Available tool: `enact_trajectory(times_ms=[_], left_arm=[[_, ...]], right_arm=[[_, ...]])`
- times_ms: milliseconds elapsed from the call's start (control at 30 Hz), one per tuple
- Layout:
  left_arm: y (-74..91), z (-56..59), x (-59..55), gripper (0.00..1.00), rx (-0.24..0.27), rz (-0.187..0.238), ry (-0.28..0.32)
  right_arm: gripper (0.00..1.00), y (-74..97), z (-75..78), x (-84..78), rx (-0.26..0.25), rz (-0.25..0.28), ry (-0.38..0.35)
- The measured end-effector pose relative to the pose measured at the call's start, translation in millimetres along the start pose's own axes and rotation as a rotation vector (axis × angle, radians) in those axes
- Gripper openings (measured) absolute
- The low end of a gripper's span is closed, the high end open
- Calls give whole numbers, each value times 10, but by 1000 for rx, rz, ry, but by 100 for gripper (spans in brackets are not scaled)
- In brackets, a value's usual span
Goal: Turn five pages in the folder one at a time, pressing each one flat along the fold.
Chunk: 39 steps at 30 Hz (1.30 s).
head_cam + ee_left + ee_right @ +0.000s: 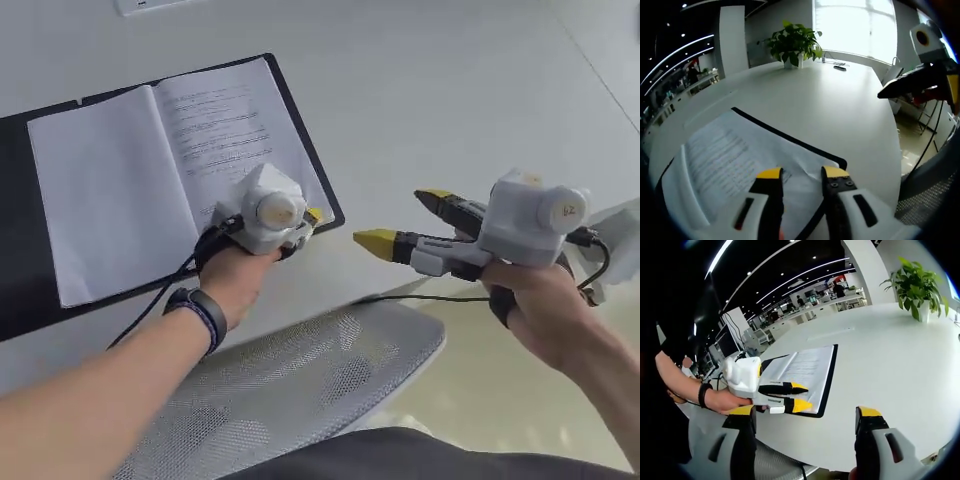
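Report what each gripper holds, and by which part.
Nothing is held. Left gripper open over the lower right corner of the folder; right gripper open and empty.

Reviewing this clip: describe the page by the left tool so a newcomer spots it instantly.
On the large white table lies an open black folder. Its right-hand page, with the left tool at its near corner, carries printed lines of text, while the facing left page looks blank.

The head view looks steeply down on the open folder (170, 170) on the table (450, 100), the left gripper view skims low over its right page (725, 160) toward a potted plant (795, 42), and the right gripper view faces both from farther off.
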<state>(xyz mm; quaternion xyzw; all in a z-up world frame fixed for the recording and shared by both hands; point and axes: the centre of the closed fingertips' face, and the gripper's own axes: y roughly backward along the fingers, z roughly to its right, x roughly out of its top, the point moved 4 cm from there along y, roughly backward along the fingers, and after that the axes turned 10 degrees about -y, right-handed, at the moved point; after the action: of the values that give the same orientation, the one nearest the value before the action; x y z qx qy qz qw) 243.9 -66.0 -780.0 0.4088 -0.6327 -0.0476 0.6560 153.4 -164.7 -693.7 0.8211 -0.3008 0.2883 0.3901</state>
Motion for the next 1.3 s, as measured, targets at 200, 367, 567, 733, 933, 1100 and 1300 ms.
enact_trajectory(times_ms=[200, 367, 567, 733, 933, 1100, 1300], left_arm=[[-27, -12, 9, 24, 26, -8, 5], [-42, -24, 1, 12, 49, -5, -15], [-50, 25, -18, 6, 86, -2, -57], [-53, 3, -31, 3, 112, -16, -75], [-47, -17, -48, 0, 125, -19, -98], [-37, -12, -52, 0, 136, -17, -100], [-27, -27, -64, 0, 129, -7, -71]], right_arm=[[80, -5, 15, 13, 5, 3, -3], [78, -70, 40, -10, 16, -14, 7], [77, -204, 62, 57, 44, -19, 7], [77, -340, 67, 162, 69, -11, 16], [75, -562, 58, 225, 111, -24, 18], [72, -816, 27, 289, 176, -30, -3], [66, -1098, 56, 319, 220, -48, -41]])
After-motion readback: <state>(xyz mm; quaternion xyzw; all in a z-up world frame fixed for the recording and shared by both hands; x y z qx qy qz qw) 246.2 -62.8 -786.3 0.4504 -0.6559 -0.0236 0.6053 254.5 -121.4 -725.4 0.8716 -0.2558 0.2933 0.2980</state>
